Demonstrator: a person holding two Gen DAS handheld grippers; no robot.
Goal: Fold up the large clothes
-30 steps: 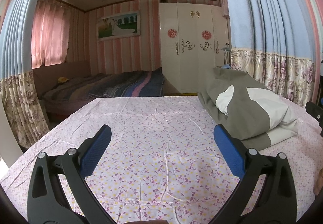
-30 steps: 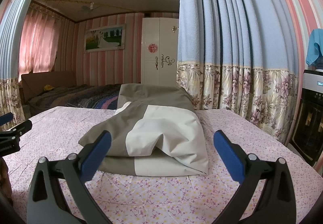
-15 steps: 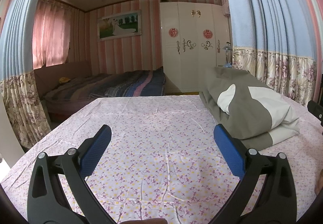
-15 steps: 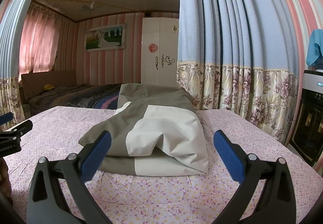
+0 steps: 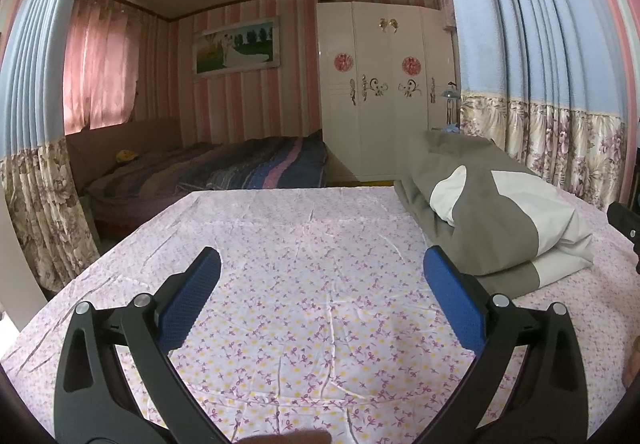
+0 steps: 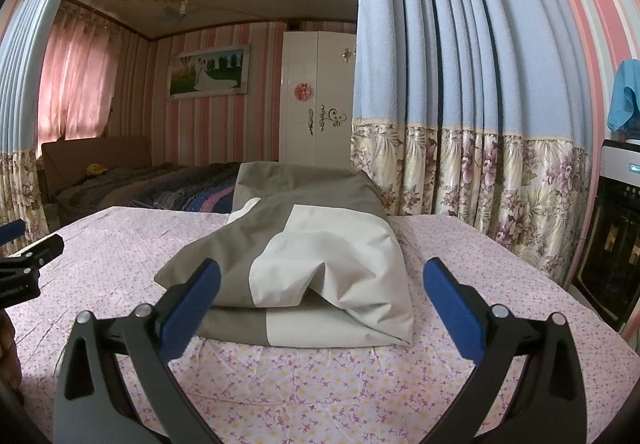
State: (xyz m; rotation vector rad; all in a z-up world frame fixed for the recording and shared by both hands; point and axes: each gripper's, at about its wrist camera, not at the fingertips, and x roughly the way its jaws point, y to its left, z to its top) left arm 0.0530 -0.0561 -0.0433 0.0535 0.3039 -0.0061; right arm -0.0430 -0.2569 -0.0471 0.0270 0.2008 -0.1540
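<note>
- Folded garment (image 6: pixel 320 268), grey & cream, lies on the floral cloth (image 5: pixel 304 284), just ahead of right gripper (image 6: pixel 322 286).
- Left gripper (image 5: pixel 322 286): over bare cloth, fingers wide apart, holds nothing; right one same.
- Looks abt done; if another fold is needed, pinch both near corners together, lift evenly.

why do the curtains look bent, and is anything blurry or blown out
Left wrist view: fisheye bends the blue pleated curtain near the frame edge; the pink window curtain glows from backlight. Right wrist view: same bowing; the folded grey and cream garment stays sharp, softly lit, without glare.
</note>
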